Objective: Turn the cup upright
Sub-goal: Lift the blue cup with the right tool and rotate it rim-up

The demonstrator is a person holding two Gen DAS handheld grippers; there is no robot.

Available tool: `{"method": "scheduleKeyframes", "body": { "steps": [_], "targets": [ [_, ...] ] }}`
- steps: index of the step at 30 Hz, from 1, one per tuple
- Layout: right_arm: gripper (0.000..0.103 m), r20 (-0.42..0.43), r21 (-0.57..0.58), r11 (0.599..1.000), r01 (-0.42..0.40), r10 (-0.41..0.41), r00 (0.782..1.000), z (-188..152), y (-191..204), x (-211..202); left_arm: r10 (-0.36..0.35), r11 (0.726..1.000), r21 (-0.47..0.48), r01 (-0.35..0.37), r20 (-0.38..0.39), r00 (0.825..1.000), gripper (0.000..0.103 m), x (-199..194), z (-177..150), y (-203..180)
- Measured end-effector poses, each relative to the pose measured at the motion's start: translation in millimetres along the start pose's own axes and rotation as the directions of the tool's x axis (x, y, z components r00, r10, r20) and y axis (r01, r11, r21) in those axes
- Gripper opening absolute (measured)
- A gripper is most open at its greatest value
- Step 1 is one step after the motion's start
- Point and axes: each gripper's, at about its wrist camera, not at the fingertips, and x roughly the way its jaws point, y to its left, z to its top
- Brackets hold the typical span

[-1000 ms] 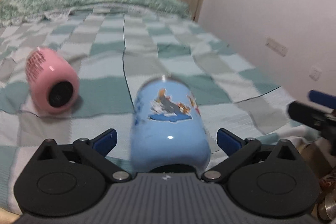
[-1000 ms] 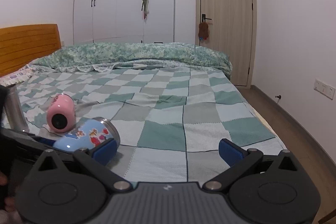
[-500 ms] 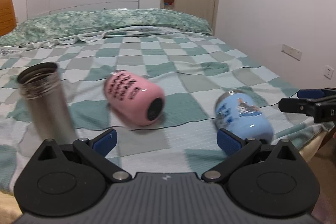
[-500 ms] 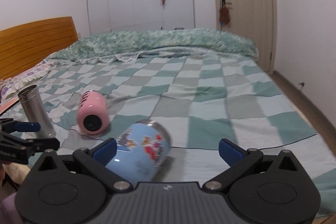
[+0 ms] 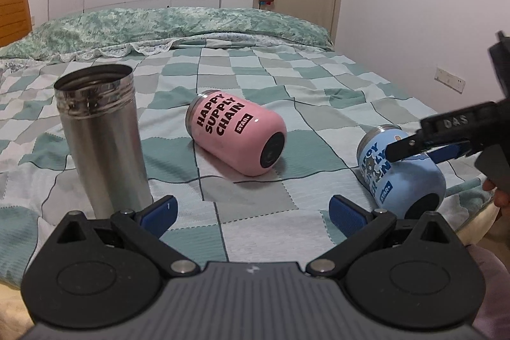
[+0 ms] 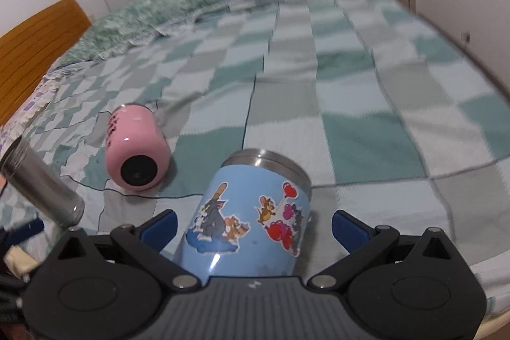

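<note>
Your right gripper (image 6: 253,225) spreads wide around the blue cup (image 6: 245,212), fingers clear of its sides; only its own view shows the cartoon stickers. Your left gripper (image 5: 251,207) gapes on nothing. That cup lies sideways on the checkered bed (image 5: 318,78), steel rim away from you.

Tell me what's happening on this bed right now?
A person works two handheld grippers over a checkered blanket. The right gripper, open, straddles the blue cup, which lies on its side. The left gripper is open and holds nothing. The pink cup also lies sideways; the steel tumbler stands upright.
</note>
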Motion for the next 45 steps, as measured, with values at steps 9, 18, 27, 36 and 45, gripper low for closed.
{"method": "scheduleKeyframes", "body": {
  "steps": [9,18,27,36,45],
  "targets": [
    [0.102,-0.159,0.189,0.982,-0.029,0.06,0.986,17,-13,48,-0.011,1.0,-0.013,0.011,-0.001,1.0,0.103,3,-3,1],
    [0.087,-0.121,0.187,0.981,-0.053,0.076,0.99,11,-12,44,0.01,1.0,-0.027,-0.011,-0.011,1.0,0.103,8,-4,5],
    [0.086,-0.008,0.097,0.993,-0.071,0.072,0.997,0,-6,22,0.016,0.999,-0.037,-0.017,-0.019,1.0,0.103,9,-6,6],
    [0.085,0.22,0.011,0.993,-0.117,0.112,0.969,-26,-15,-24,0.012,0.999,-0.039,-0.012,-0.006,1.0,0.103,1,-5,0],
    [0.084,0.508,-0.116,0.985,0.127,-0.051,0.86,-8,-35,-65,0.004,0.999,-0.04,-0.002,0.036,0.999,0.103,-5,3,-22]
  ]
}}
